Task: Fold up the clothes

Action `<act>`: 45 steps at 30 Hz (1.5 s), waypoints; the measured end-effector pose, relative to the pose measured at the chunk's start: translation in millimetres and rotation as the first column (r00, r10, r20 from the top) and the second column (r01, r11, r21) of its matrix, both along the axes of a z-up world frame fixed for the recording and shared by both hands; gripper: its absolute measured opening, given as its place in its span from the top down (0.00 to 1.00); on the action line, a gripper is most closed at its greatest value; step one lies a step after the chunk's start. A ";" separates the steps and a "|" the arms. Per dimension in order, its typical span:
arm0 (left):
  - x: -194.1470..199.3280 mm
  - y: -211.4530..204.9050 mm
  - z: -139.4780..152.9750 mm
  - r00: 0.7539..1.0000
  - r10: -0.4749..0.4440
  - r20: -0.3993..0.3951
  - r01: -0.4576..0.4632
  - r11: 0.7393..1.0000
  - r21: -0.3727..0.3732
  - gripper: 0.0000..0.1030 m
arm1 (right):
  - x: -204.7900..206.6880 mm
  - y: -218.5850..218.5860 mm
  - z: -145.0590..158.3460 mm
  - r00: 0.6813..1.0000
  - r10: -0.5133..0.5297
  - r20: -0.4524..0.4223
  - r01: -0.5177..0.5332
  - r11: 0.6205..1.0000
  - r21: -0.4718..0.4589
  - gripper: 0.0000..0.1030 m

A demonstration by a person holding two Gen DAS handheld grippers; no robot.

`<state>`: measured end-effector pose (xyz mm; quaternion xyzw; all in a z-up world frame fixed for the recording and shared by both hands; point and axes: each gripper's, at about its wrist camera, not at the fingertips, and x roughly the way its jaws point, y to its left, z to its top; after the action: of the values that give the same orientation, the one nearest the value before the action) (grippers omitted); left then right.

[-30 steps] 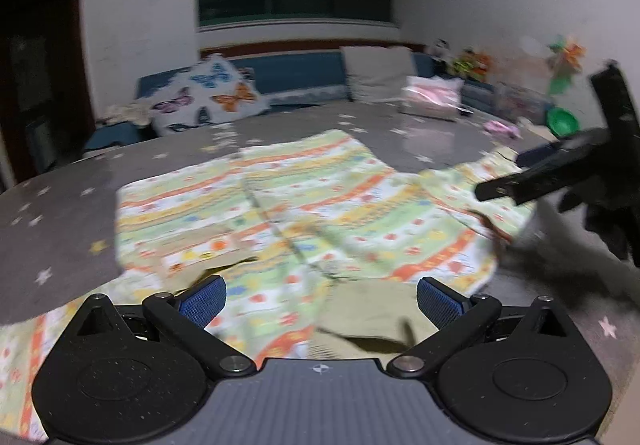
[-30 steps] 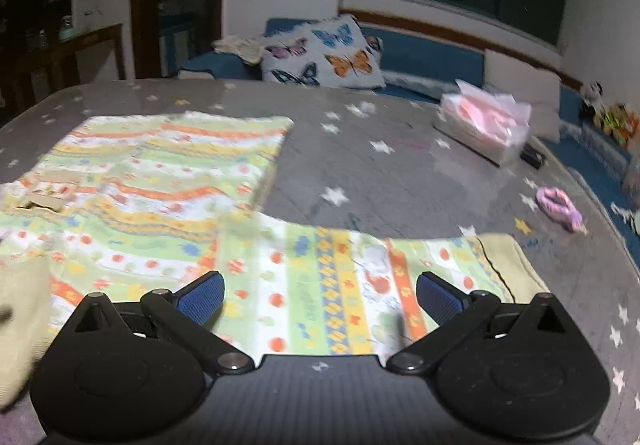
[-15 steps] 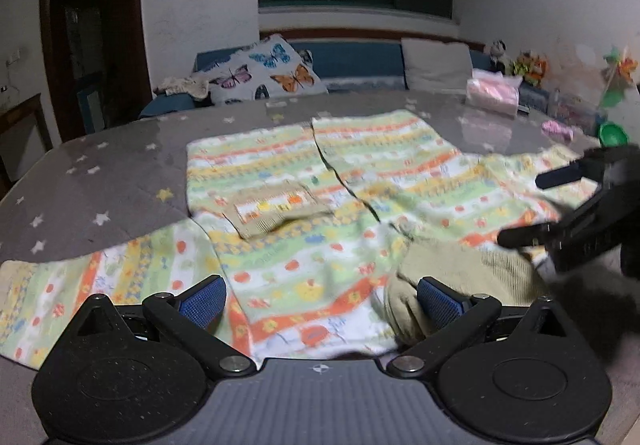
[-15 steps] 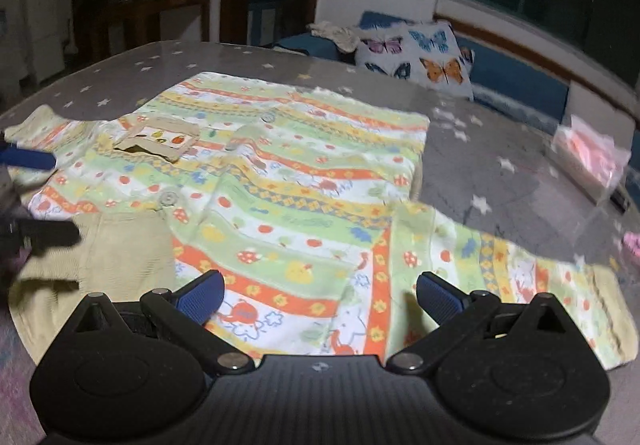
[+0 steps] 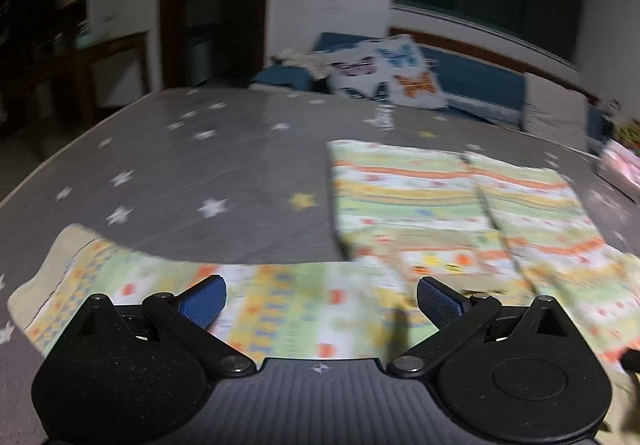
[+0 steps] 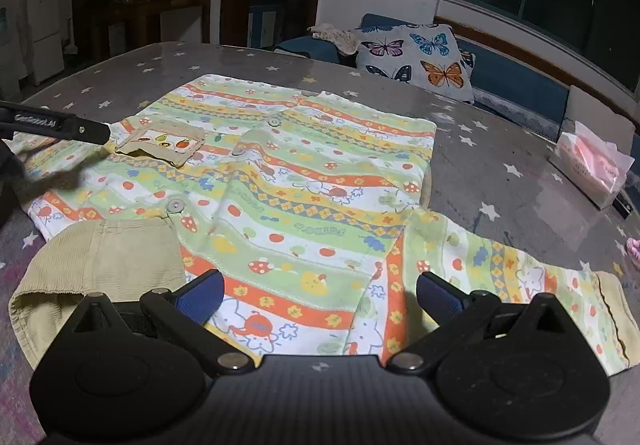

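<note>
A child's striped shirt (image 6: 304, 181) with fruit prints, buttons and a beige collar lies flat, front up, on the grey star-patterned surface (image 6: 488, 165). Its right sleeve (image 6: 520, 285) stretches out to the right. In the blurred left wrist view its left sleeve (image 5: 200, 297) stretches left, with the body (image 5: 440, 197) behind. My right gripper (image 6: 320, 295) is open and empty over the shirt's collar end. My left gripper (image 5: 320, 299) is open and empty above the left sleeve; one of its fingers (image 6: 60, 123) shows at the left of the right wrist view.
A butterfly-print cushion (image 6: 420, 61) leans on a blue bench at the far edge. A pink tissue pack (image 6: 592, 165) lies at the right. A dark cabinet and a doorway stand behind the surface on the left.
Both grippers have swung left. The left one now looks over the left sleeve instead of the shirt's middle. The right one now looks over the whole shirt front.
</note>
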<state>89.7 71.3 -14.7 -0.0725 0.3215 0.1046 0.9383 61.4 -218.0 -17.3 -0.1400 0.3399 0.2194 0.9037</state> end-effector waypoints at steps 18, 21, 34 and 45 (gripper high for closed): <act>-16.7 82.6 -4.9 0.955 0.292 -0.048 -0.287 0.953 0.092 0.00 | 1.8 0.8 1.2 1.000 -0.003 -0.018 0.003 1.000 0.000 0.00; -33.0 92.1 0.6 0.949 0.313 -0.034 -0.310 0.948 0.076 0.00 | -0.9 6.2 7.6 1.000 0.016 0.001 -0.016 1.000 -0.011 0.00; -93.0 115.4 7.4 0.939 0.344 -0.011 -0.344 0.938 -0.033 0.20 | -7.5 93.2 19.7 0.968 0.249 0.033 -0.249 0.968 -0.006 0.00; -98.5 132.3 1.9 0.931 0.366 -0.002 -0.366 0.929 -0.055 0.26 | -19.1 145.3 4.0 0.925 0.379 0.026 -0.376 0.924 -0.075 0.00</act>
<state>-8.8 203.6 -12.8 -0.1570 0.3010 0.2684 0.9015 42.2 -72.7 -13.2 -0.2379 0.2959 0.3748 0.8458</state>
